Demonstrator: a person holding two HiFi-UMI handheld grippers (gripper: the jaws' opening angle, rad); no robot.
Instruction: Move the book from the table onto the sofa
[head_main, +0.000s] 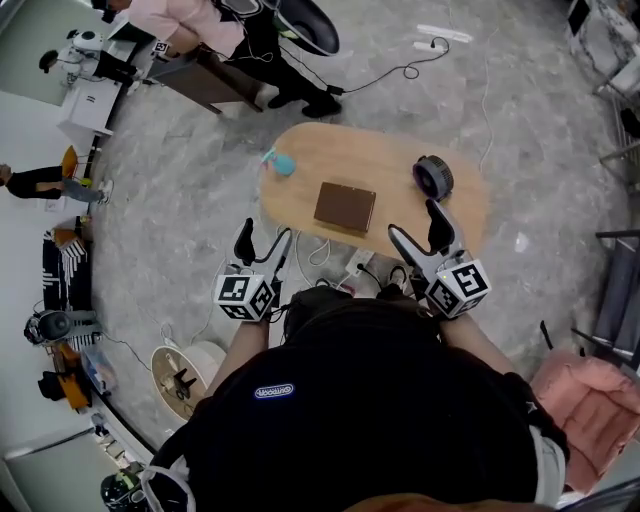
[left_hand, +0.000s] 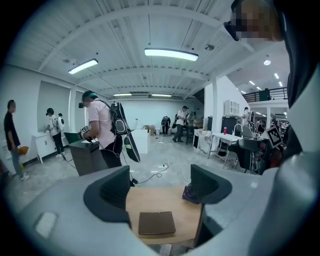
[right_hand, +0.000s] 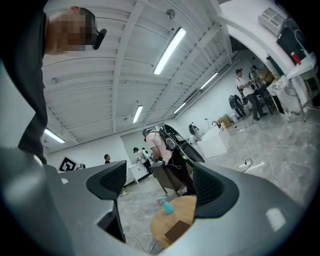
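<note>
A brown book (head_main: 345, 207) lies flat near the middle of the oval wooden table (head_main: 460, 215). The left gripper view looks over it, with the book (left_hand: 156, 223) low between the jaws, and a corner of the book (right_hand: 177, 231) shows in the right gripper view. My left gripper (head_main: 262, 244) hovers open just short of the table's near left edge. At the near right edge my right gripper (head_main: 424, 229) is open too. Neither touches the book, and nothing sits between either pair of jaws (left_hand: 159, 187) (right_hand: 159, 188). No sofa is in view.
A teal spray bottle (head_main: 281, 162) stands at the table's left end and a dark round object (head_main: 433, 176) at its right end. Cables and a power strip (head_main: 355, 268) lie on the floor under the near edge. A person (head_main: 200, 25) works at a desk beyond. A pink cushion (head_main: 590, 400) sits lower right.
</note>
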